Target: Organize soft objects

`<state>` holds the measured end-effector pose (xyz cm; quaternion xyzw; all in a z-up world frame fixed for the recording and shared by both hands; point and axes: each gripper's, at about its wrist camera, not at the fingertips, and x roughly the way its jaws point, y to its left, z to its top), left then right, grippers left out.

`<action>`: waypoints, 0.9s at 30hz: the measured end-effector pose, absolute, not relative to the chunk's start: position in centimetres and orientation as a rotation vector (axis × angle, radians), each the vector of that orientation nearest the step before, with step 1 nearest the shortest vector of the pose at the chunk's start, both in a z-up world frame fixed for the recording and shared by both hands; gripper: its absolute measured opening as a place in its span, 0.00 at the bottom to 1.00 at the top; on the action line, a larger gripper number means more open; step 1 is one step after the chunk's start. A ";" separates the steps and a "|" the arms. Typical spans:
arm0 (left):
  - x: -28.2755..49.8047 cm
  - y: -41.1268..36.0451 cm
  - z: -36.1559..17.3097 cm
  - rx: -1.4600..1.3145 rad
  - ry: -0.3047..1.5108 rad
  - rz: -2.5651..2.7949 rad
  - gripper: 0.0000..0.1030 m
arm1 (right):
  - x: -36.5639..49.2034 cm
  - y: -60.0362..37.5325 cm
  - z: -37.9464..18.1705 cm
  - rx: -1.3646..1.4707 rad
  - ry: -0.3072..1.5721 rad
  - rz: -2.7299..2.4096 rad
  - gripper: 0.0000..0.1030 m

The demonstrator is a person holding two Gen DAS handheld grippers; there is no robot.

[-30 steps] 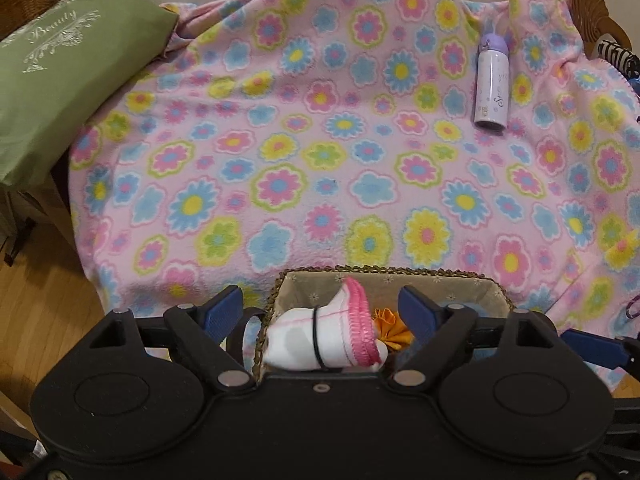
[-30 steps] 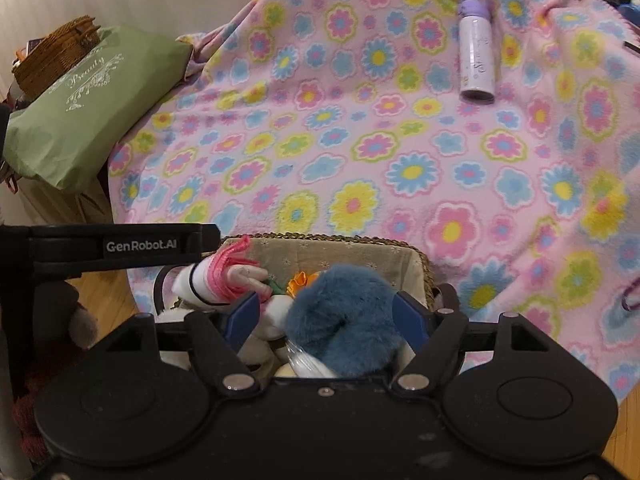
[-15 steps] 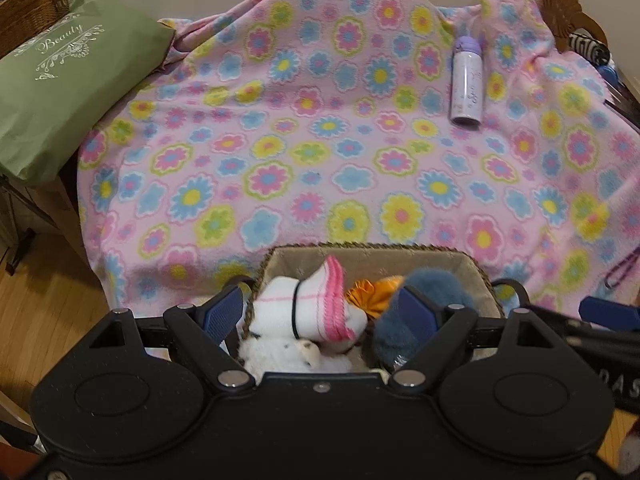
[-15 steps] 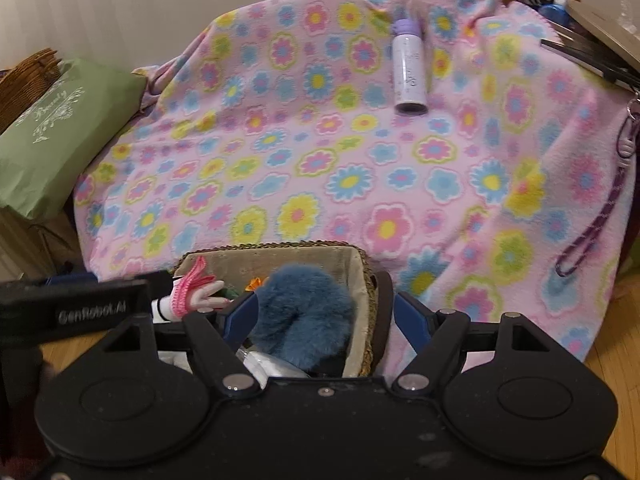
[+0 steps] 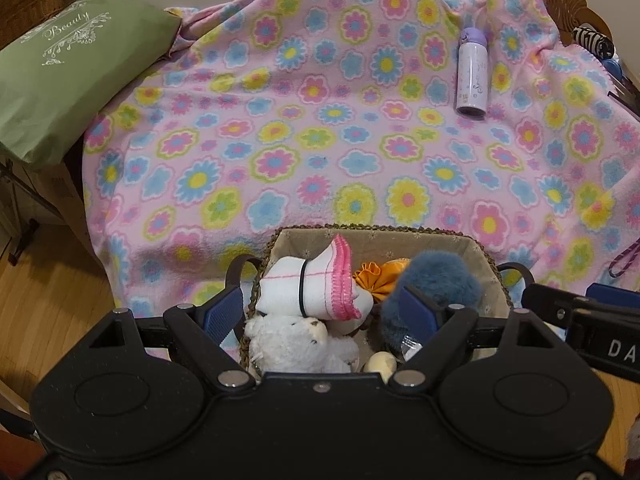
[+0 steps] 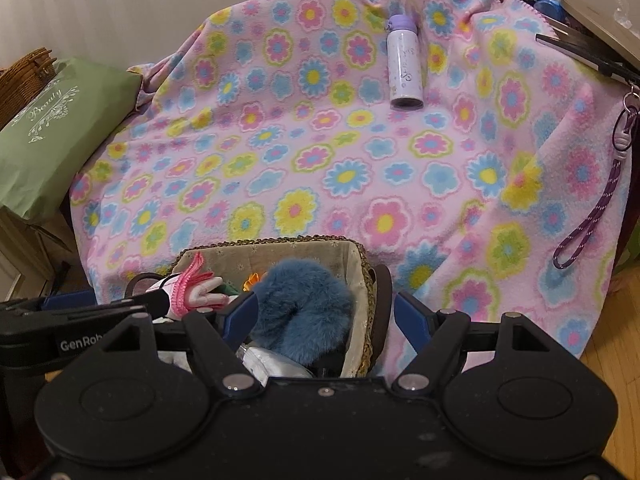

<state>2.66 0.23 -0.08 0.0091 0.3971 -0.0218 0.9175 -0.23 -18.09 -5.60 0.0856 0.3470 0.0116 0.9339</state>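
A woven, cloth-lined basket [image 5: 380,229] holds a white sock with a pink cuff [image 5: 288,288], a white plush toy [image 5: 292,336], an orange cloth [image 5: 380,276] and a blue fluffy piece [image 5: 440,276]. My left gripper [image 5: 320,292] hangs open over the basket's left half, one finger outside the left wall and the other inside by the blue fluff. My right gripper [image 6: 325,296] is open astride the right wall of the basket [image 6: 272,240], its left finger in front of the blue fluffy piece [image 6: 304,300]. No pad presses on anything.
Behind the basket a pink flowered blanket [image 5: 320,140] drapes a table and hangs down its front. A lilac bottle [image 5: 472,76] lies on it at the back right. A green cushion [image 5: 68,80] and a wicker basket [image 5: 32,4] sit left. A purple lanyard [image 6: 592,220] hangs right. Wood floor [image 5: 40,280] lies below.
Both grippers drew back, so more of the basket shows. The right gripper slid right: the blue fluff, earlier centred between its fingers, now sits by its left finger. The plush toy came into view.
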 end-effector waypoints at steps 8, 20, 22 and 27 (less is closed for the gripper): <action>2.7 0.4 -0.4 0.008 0.832 -0.046 0.79 | -0.1 -18.1 -5.6 0.180 0.715 0.024 0.74; 2.7 0.4 -0.4 0.007 0.833 -0.047 0.79 | 0.0 -18.1 -5.8 0.185 0.720 0.026 0.75; 2.7 0.4 -0.4 0.007 0.833 -0.046 0.79 | 0.0 -18.1 -5.8 0.185 0.720 0.026 0.75; 2.7 0.4 -0.4 0.008 0.834 -0.046 0.79 | 0.0 -18.1 -5.8 0.185 0.720 0.027 0.76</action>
